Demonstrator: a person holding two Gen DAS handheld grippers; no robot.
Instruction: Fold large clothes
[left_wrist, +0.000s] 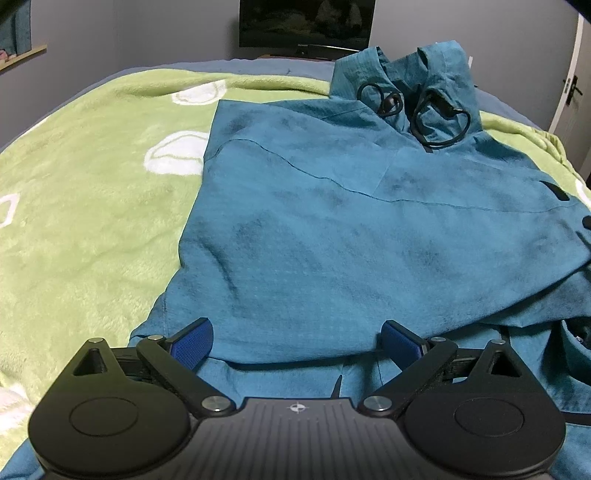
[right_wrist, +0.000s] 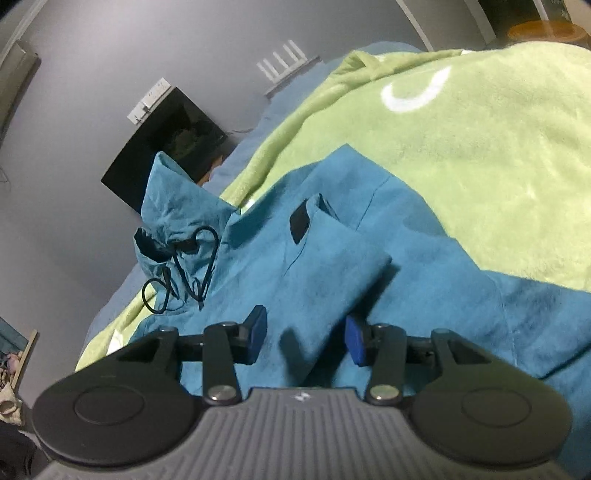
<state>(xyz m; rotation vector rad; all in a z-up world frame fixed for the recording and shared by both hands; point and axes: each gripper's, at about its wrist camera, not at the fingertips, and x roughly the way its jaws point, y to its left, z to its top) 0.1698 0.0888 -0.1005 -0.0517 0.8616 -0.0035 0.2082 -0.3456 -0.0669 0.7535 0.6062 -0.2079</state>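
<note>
The teal hooded jacket lies flat on the green blanket, its long axis running from the hem by the grippers to the hood at the far end. It looks light, limp and slightly slick; I'd pinch the hem corners. The left gripper spreads wide over the hem, holding nothing. The right gripper gapes around a folded sleeve, not clamped.
</note>
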